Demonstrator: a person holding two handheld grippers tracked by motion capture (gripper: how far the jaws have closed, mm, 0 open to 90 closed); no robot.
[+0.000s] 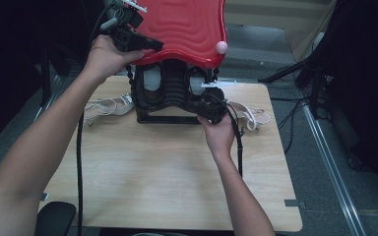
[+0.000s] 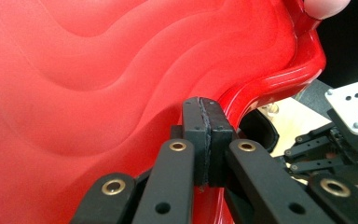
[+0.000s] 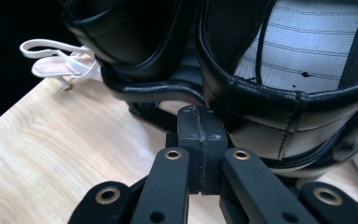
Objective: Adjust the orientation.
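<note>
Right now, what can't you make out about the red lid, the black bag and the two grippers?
- Red lid: its far end is cut off by the top edge of the high view.
- Black bag: its top is hidden under the lid.
- Left gripper: jaws shut; the gripper view does not settle whether they touch the lid.
- Right gripper: jaws shut; contact with the bag is unclear.

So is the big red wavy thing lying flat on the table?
No, in the high view the red wavy lid is lifted up above the black case, with the left gripper at its edge.
</note>
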